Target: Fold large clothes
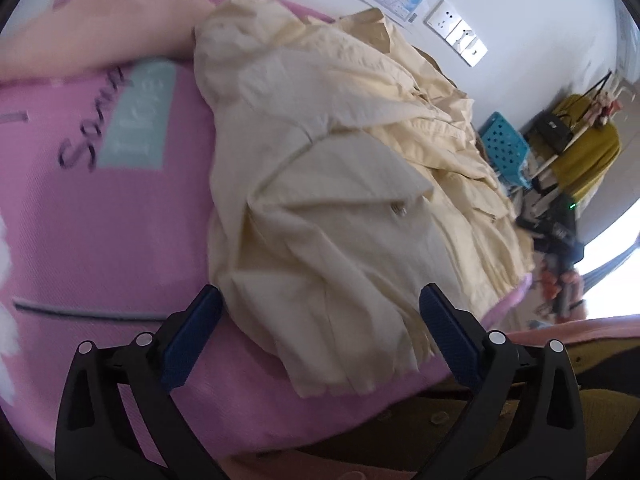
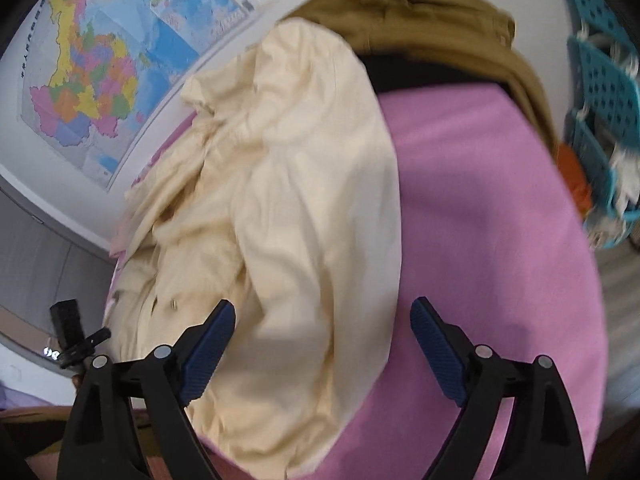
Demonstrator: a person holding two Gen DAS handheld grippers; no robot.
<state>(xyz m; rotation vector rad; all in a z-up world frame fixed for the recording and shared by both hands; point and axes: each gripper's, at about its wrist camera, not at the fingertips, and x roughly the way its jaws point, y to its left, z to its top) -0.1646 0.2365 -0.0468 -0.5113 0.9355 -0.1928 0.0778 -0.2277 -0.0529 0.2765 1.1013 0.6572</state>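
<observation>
Cloth fills the middle of both your views: a large cream-yellow cotton garment [image 1: 320, 168] with a small metal snap lies crumpled on the pink knitted blanket [image 1: 100, 240] that covers the bed. In your left wrist view its long axis runs from the hem end near you, low in the frame, up and away toward the white wall [image 1: 520, 20], leaning a little to the left at the far end; a folded flap with the snap lies across its middle, and the far right side is bunched into many small pleats. In your right wrist view the same garment [image 2: 288, 208] runs from the near edge of the blanket [image 2: 492, 208] up toward the coloured wall map [image 2: 92, 80], with a smooth broad panel on the right and rumpled folds on the left. Your left gripper [image 1: 320, 316] stands wide open over the near end of the garment, its blue-padded fingers [image 1: 192, 336] on either side of the cloth and not pressing it. Your right gripper [image 2: 322, 332] is also spread wide, the left pad over the cream cloth and the right pad over bare pink blanket, nothing pinched between them. Beyond the garment in the right view lies an olive-brown piece of clothing [image 2: 420, 16], and a turquoise perforated plastic basket [image 2: 604, 92] stands at the far right.
</observation>
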